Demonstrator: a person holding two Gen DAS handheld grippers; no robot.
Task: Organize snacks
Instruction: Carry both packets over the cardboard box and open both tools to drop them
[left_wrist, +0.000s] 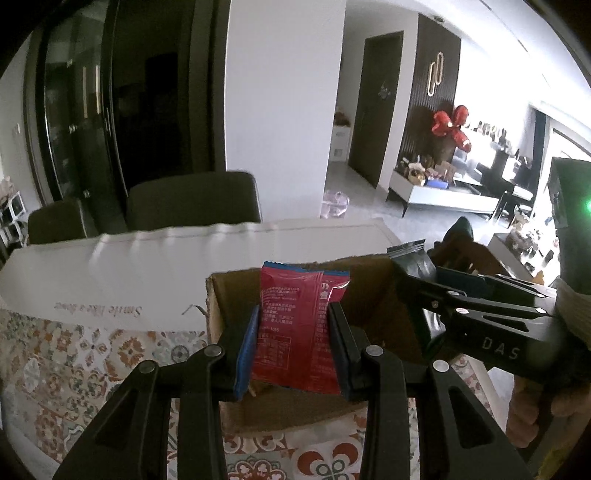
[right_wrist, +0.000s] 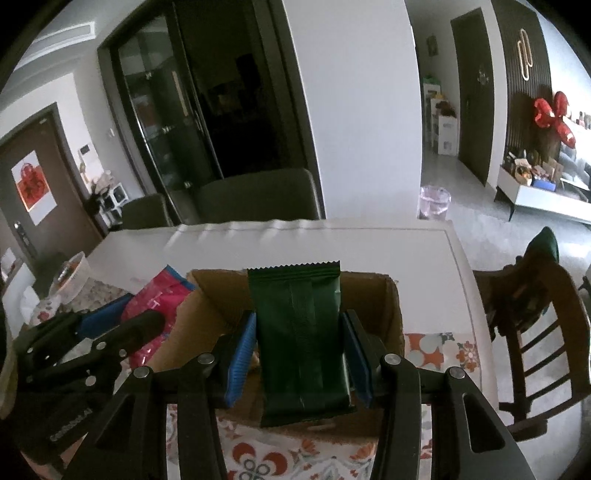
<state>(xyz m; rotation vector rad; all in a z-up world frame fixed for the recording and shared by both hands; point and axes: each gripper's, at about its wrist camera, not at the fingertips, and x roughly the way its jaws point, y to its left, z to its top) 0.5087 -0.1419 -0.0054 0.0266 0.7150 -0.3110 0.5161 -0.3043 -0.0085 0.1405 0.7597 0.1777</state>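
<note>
My left gripper (left_wrist: 293, 347) is shut on a red snack packet (left_wrist: 299, 328), held upright over the open cardboard box (left_wrist: 373, 295). A dark green snack packet (right_wrist: 301, 332) stands upright between the blue pads of my right gripper (right_wrist: 299, 350), which is shut on it above the same cardboard box (right_wrist: 221, 291). In the left wrist view the right gripper (left_wrist: 417, 280) comes in from the right with its green packet (left_wrist: 410, 258) over the box's right wall. From the right wrist camera, the left gripper (right_wrist: 122, 325) shows at the left with the red packet (right_wrist: 162, 299) by the box's left wall.
The box sits on a patterned tablecloth (left_wrist: 92, 354) with a white table strip (left_wrist: 147, 266) behind it. Dark chairs (left_wrist: 192, 203) stand at the far side, a wooden chair (right_wrist: 535, 332) at the right. A round container (right_wrist: 70, 273) stands at the table's left. A hand (left_wrist: 535, 413) holds the right gripper.
</note>
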